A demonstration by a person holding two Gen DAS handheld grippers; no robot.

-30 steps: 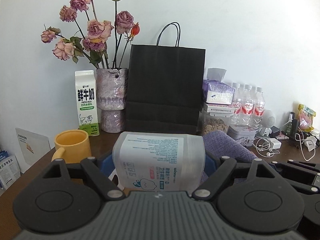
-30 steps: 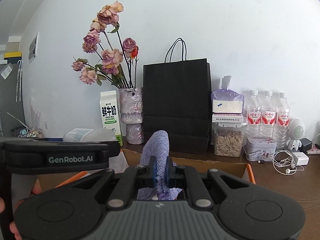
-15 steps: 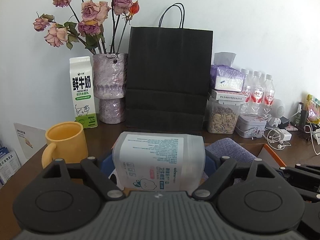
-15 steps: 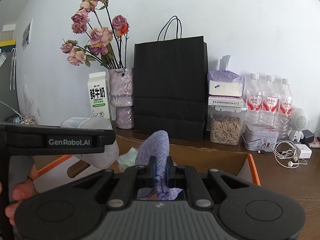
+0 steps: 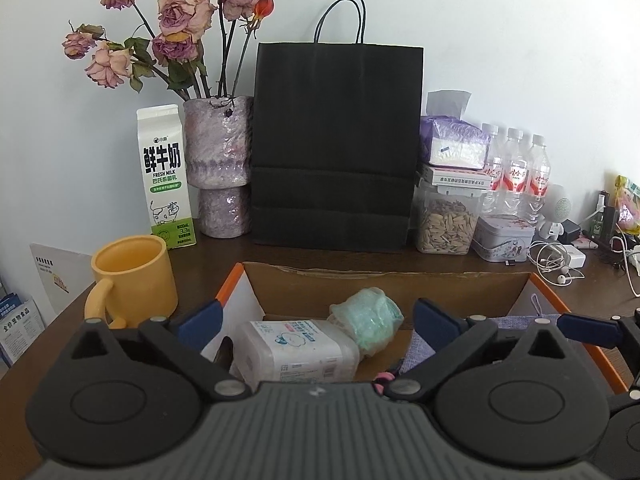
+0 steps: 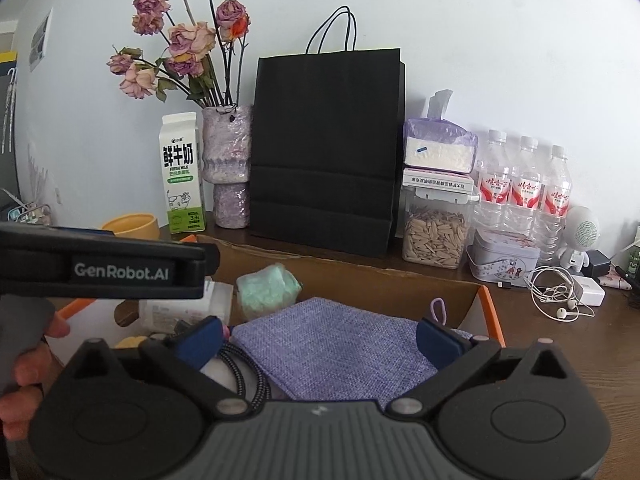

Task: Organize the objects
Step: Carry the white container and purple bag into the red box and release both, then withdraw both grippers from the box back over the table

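Cardboard box [image 5: 384,280]: sits open-topped on the bench [image 6: 560,344]; it gathers the loose things
Purple pouch [image 6: 340,344]: lies flat in the box's right half
Wipes pack [image 5: 296,348]: lies on its side at the left, touching the green bundle [image 5: 366,318]
Left gripper [image 5: 316,322]: fingers spread, empty, above the pack
Right gripper [image 6: 320,332]: fingers spread, empty, over the pouch
Right view only: braided cable [image 6: 250,376] beside the pouch

Wipes tub [image 5: 294,350] in box [image 5: 384,280] left of pouch [image 6: 340,348], wrapped bundle [image 5: 366,320] perhaps touching tub, mug [image 5: 132,280] outside left
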